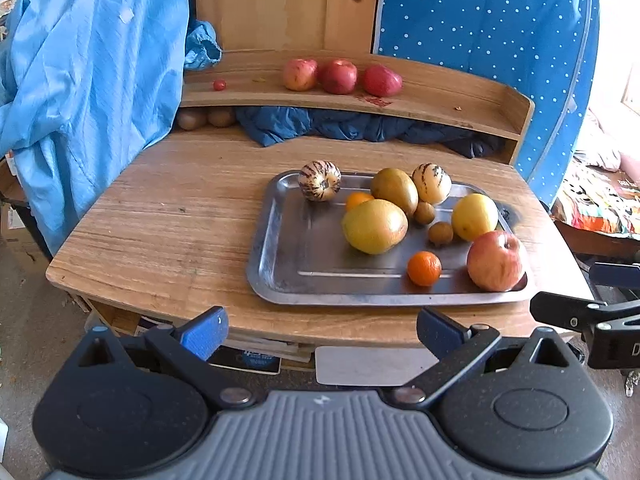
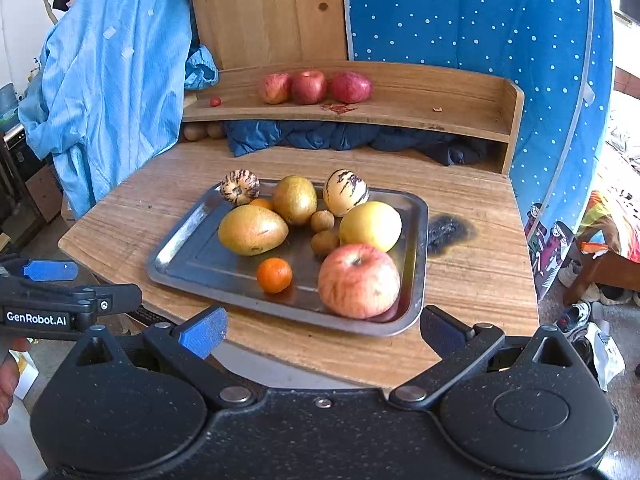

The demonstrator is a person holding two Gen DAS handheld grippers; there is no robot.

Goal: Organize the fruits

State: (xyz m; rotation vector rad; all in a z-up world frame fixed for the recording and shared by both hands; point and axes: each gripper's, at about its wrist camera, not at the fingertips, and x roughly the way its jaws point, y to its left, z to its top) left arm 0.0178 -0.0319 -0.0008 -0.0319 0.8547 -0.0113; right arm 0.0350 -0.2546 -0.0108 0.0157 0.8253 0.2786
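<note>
We find both tools held back at the near edge of the tabletop (image 1: 168, 216), short of the metal tray (image 1: 288, 256). The left tool (image 1: 320, 330) stands with its jaws spread wide and nothing between them; the right tool (image 2: 322, 330) likewise, wide apart and empty.

Three red apples (image 2: 310, 86) sit in a row on the raised wooden shelf (image 2: 440, 98) behind. A fourth apple (image 2: 359, 280) lies in the tray's near right corner, against the rim. We judge the step in hand to be moving this apple up to join that row, though the task line does not say so.

To do it well, we recommend the right tool approach from the front, straddle the apple at its widest part, and close gently. The fruit is round and smooth and may roll toward the tangerine (image 2: 274, 275) or the yellow pear (image 2: 371, 225) touching it behind. Lift clear of the rim before travelling.

Position: in the right wrist view the apple lies just ahead of the tool, slightly right of its centre line. In the left wrist view the apple (image 1: 496, 261) lies well off to the right, so the left tool is poorly placed for it.

Other tray contents noted: two striped pepino melons (image 1: 320, 181), two greenish-brown pears (image 1: 374, 226), small brown fruits (image 1: 440, 233).
</note>
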